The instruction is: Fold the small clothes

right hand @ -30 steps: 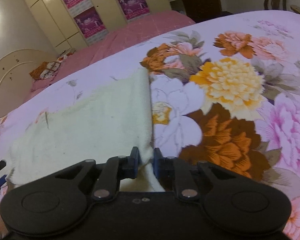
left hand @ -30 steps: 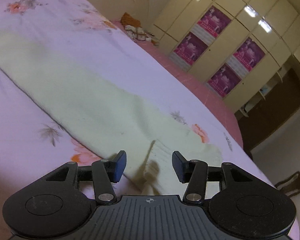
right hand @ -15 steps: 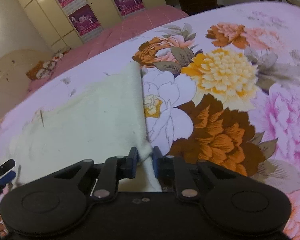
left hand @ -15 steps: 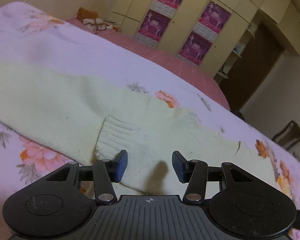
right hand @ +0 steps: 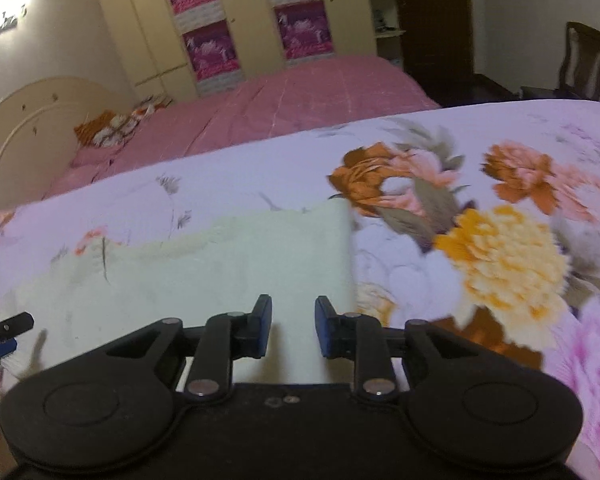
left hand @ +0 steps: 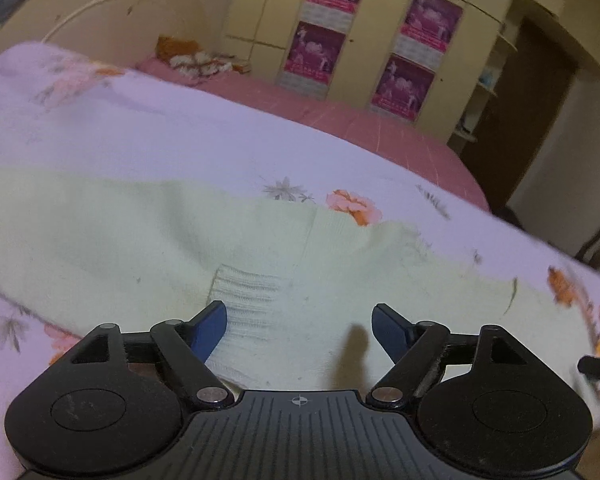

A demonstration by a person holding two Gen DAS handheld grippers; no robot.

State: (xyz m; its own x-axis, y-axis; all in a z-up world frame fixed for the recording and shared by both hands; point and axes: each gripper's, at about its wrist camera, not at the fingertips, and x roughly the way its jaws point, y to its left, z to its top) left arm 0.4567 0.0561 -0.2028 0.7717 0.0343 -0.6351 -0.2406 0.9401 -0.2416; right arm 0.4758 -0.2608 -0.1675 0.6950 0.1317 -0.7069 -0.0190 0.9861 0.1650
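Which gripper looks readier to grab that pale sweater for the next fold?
Probably the left gripper: its open jaws bracket the sweater's ribbed cuff. The right gripper, also open, sits by the plain side edge.

Home bedroom: floral bedspread, pink bed, wardrobe, headboard.

No text is readable; the wardrobe posters are too blurred.

Sweater on bedspread (flat)
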